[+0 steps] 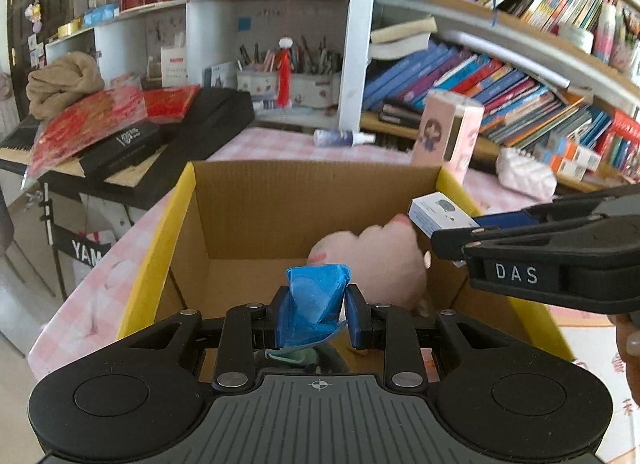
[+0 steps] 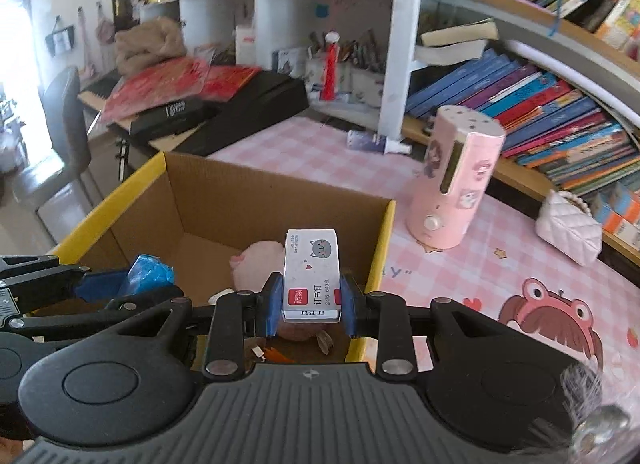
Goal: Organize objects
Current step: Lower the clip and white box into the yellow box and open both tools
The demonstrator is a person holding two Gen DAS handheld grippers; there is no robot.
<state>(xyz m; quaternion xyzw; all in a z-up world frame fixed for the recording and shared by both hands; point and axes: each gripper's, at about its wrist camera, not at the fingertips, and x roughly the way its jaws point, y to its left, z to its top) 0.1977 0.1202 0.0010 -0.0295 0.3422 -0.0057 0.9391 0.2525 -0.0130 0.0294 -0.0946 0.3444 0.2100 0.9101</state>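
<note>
**Both grippers loaded and over the open carton**

The cardboard box [image 2: 224, 200], yellow along its top edges, stands open on the pink checked tablecloth [image 2: 320, 148] and fills the middle of both views. Inside it a pink plush toy [image 1: 376, 260] lies toward the wall at 3 o'clock, and a few small items sit on the floor near the edge closest to the cameras; they are too small and too hidden to name. The rest of the floor looks bare.

At 2 o'clock from the box, just outside it on the cloth, stands a tall pink cylinder [image 2: 456, 184] with cartoon stickers. Further out at 3 o'clock is a small white quilted bag [image 2: 568, 228], and a little spray bottle [image 2: 376, 142] lies at 12 o'clock beyond the far wall.

The step in hand looks like the drop: two things are being carried over the box mouth. The right gripper [image 2: 311, 304] is clamped on a small white staple box [image 2: 311, 272] with a cat drawing, held over the box's right half. The left gripper [image 1: 316, 318] is clenched on a crumpled blue wrapper [image 1: 316, 300], above the near edge at 6 o'clock.

Next, each claw likely needs to lower a little inside the walls and part its fingers, aiming for bare floor at 9 o'clock so nothing lands on the plush.
</note>
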